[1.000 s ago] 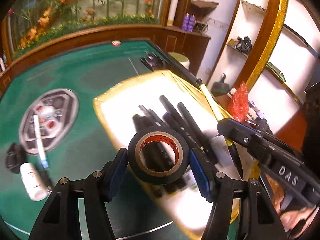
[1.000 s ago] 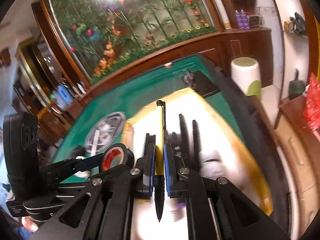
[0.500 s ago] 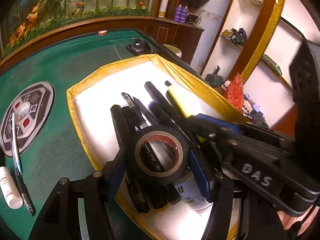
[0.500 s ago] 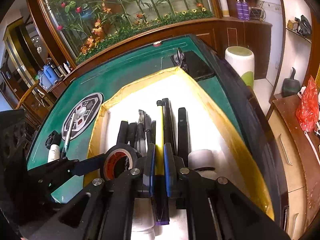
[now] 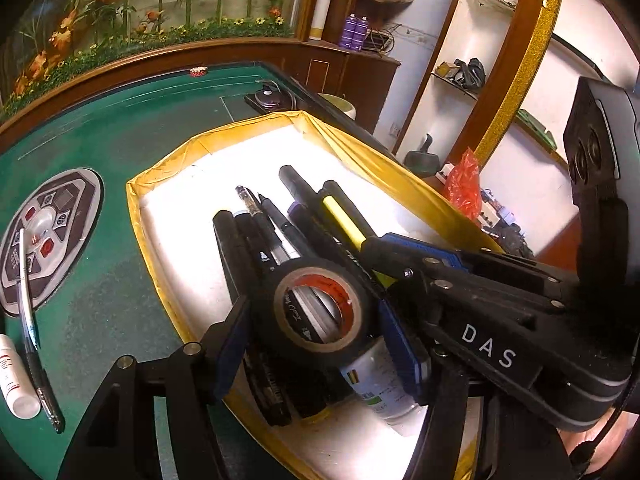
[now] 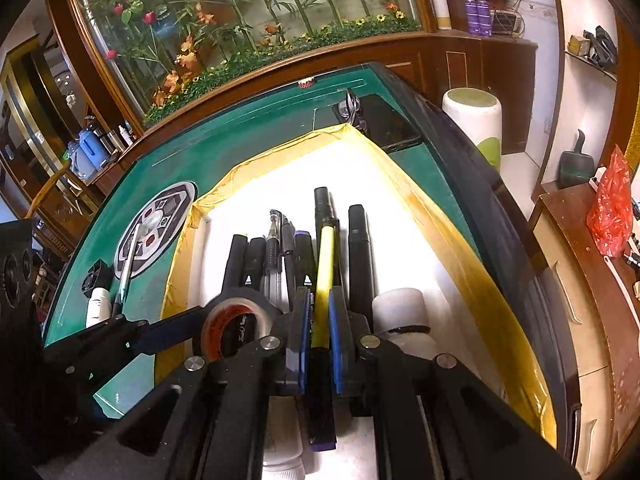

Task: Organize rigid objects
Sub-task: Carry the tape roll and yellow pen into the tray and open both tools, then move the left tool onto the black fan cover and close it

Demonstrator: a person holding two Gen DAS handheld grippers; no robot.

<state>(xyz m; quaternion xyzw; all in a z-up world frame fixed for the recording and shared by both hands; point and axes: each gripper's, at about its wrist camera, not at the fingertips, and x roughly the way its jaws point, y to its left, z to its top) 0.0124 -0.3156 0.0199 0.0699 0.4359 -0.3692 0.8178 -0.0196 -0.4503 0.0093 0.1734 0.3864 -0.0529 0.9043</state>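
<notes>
My left gripper [image 5: 316, 332] is shut on a black roll of tape [image 5: 320, 314] with a red core, held low over the near end of the white tray [image 5: 280, 148] with yellow rim. My right gripper [image 6: 319, 316] is shut on a yellow pen [image 6: 325, 268] with a black cap, lying in line with several black pens and markers [image 6: 276, 256] in the tray. The tape roll [image 6: 236, 328] and left gripper [image 6: 224, 326] show at the left in the right wrist view. The right gripper [image 5: 374, 246] crosses in from the right in the left wrist view.
White bottles [image 6: 400, 308] lie in the tray's near end. On the green table [image 5: 100, 152] sit a round control panel [image 5: 44, 228], a pen [image 5: 30, 328] and a small white tube [image 5: 12, 376]. A phone [image 6: 386, 120] lies past the tray. Shelves and a cabinet [image 6: 580, 260] stand at right.
Both grippers have moved forward and down over the tray. The yellow pen has come down among the row of pens. The tape roll now hangs low over the pens' near ends.
</notes>
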